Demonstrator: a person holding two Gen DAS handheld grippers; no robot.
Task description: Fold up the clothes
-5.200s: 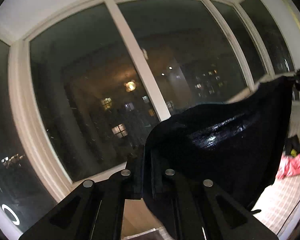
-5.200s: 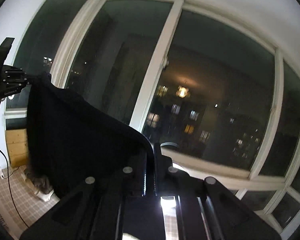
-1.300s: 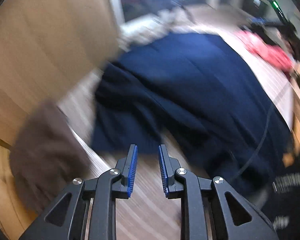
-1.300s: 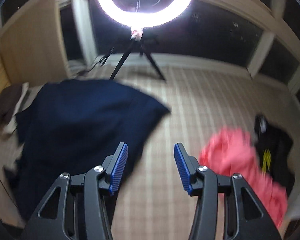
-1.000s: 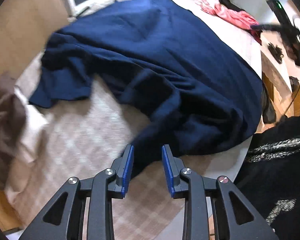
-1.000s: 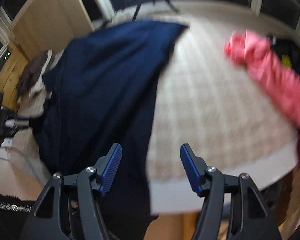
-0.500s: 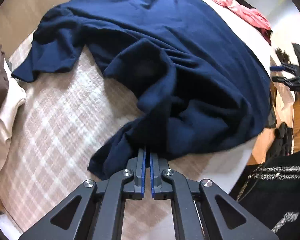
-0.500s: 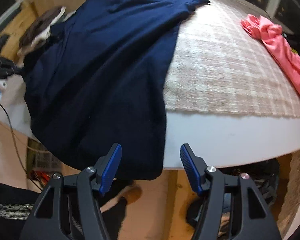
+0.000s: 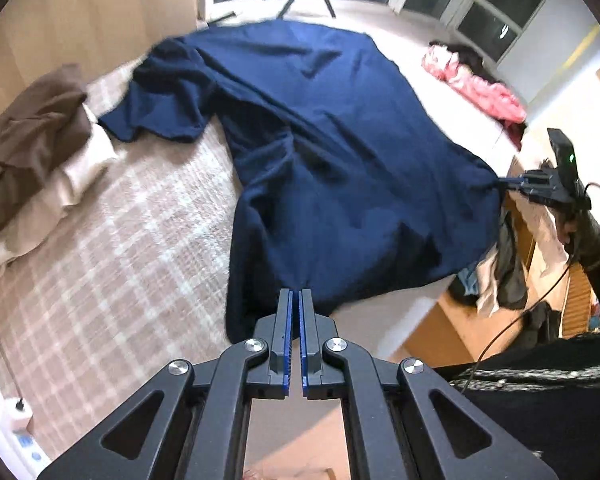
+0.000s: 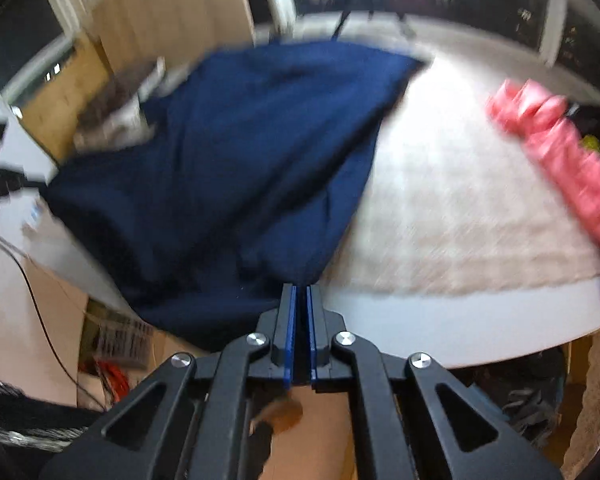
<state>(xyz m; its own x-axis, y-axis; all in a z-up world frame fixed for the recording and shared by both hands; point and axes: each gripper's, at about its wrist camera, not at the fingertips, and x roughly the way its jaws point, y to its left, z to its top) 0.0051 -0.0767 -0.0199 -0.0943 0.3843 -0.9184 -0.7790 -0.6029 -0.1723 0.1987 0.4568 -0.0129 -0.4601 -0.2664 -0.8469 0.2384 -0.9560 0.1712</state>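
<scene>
Navy garment lies spread on the checked bed, both grippers' jaws clamped on its near hem.

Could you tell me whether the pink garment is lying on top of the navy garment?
No, the pink garment lies apart from the navy garment, with bare bedcover between them.

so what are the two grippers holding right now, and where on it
Both grip the navy garment at its near hem: left gripper at one corner, right gripper at the other.
</scene>
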